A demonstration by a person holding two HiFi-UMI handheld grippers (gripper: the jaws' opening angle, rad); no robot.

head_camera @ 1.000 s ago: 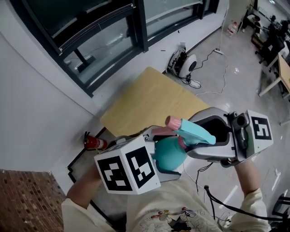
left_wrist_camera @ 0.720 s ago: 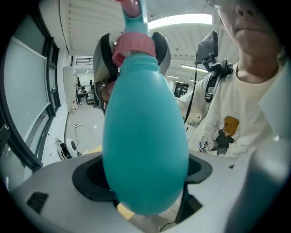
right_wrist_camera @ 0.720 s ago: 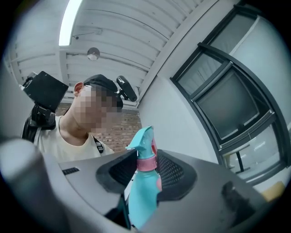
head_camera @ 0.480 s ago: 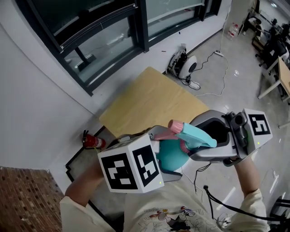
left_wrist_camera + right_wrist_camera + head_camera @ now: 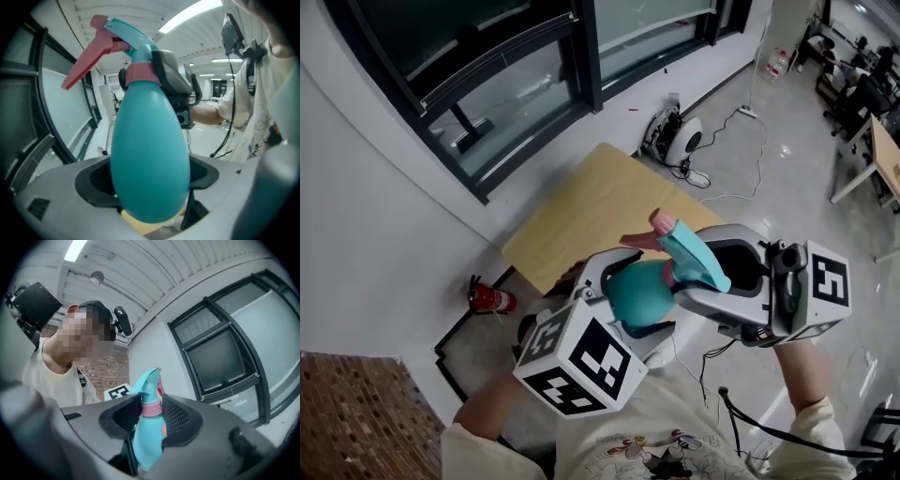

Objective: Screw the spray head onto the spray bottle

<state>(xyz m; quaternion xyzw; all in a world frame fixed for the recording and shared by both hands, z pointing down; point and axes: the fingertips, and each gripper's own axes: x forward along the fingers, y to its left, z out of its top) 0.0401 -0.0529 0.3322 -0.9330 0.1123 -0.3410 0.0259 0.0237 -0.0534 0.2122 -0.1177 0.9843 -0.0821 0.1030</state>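
A teal spray bottle is held in the air over the table's near edge, its egg-shaped body clamped in my left gripper. It fills the left gripper view as the bottle between the grey jaws of the left gripper. The teal spray head, with a pink trigger, sits on the bottle's neck. My right gripper is shut on it at the pink collar. In the right gripper view the right gripper has its ribbed pads on either side of that collar, below the spray head.
A light wooden table stands beneath and beyond the grippers, against a white wall with dark-framed windows. A red fire extinguisher lies on the floor at its left. A white appliance with cables sits on the floor beyond. Desks stand far right.
The left gripper has tipped, and its marker cube has swung lower and turned. The bottle and spray head have shifted up and slightly left in view; both grips are unchanged.
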